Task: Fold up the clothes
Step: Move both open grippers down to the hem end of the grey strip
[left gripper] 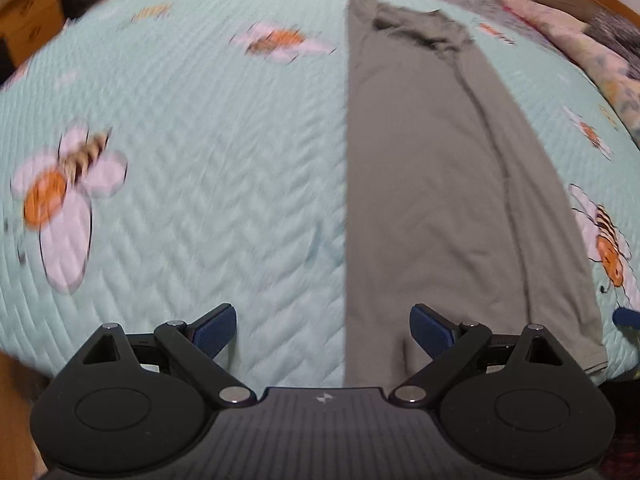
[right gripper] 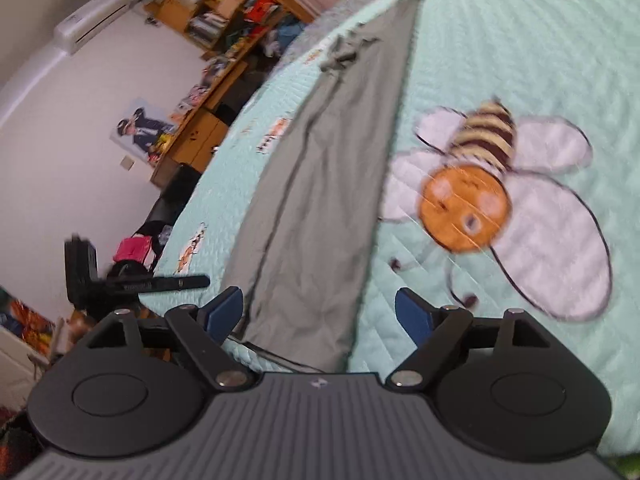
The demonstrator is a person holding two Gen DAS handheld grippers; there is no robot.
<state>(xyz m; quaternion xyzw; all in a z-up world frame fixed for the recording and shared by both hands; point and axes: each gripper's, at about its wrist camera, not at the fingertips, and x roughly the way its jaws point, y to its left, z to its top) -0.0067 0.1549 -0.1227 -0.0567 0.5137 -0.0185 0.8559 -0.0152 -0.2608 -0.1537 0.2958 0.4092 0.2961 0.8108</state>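
A grey garment (left gripper: 436,184), folded into a long strip, is laid on the bed (left gripper: 200,160). Left gripper (left gripper: 323,330) and right gripper (right gripper: 319,314) jaws are held wide, empty.

Blurred by motion: bee print (right gripper: 476,200) beside the grey garment (right gripper: 320,200). Near hem hidden behind right gripper (right gripper: 319,312). Shelf contents (right gripper: 224,12) beyond garment too small to identify.

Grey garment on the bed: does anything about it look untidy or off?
Mostly tidy: the grey garment lies as a long narrow strip on the bee-print quilt. Its far end is bunched and rumpled, and its near end hangs over the bed edge. Both grippers' jaws are open, holding nothing.
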